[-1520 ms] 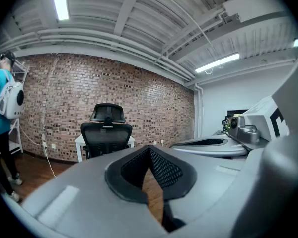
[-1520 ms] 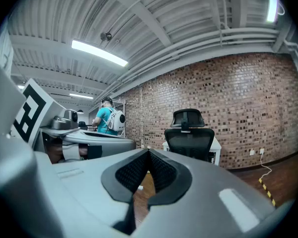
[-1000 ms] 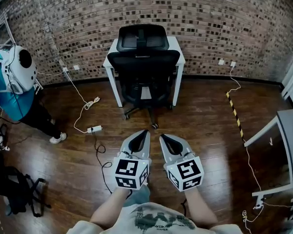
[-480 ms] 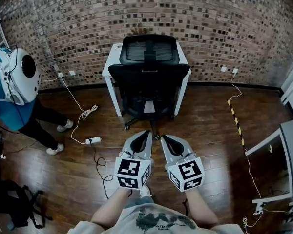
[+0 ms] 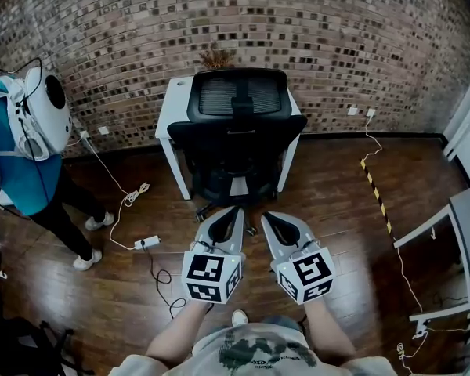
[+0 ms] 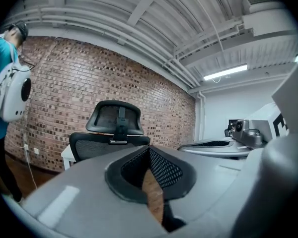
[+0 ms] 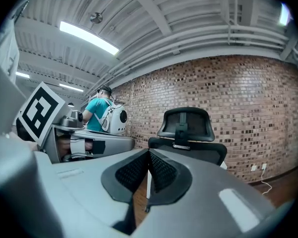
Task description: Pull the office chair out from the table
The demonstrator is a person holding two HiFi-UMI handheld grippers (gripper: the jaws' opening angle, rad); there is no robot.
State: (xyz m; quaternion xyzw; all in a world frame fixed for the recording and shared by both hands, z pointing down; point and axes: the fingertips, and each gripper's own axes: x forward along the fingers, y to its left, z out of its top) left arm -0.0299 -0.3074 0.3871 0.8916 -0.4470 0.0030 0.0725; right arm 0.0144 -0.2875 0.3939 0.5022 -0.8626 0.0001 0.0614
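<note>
Chair [image 5: 236, 124] sits tucked in at the table's [image 5: 172, 104] front edge, left gripper [image 5: 228, 215] and right gripper [image 5: 271, 220] both pinched together empty, so I'd open them, grab the backrest evenly, and pull straight back.

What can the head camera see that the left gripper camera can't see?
Only the head view shows the wheeled base of the office chair, the power strip and the yellow-black tape on the floor. Only the left gripper view shows the ceiling and its lamp. Both show the chair, the white table it is tucked under, the brick wall and the person in teal.
</note>
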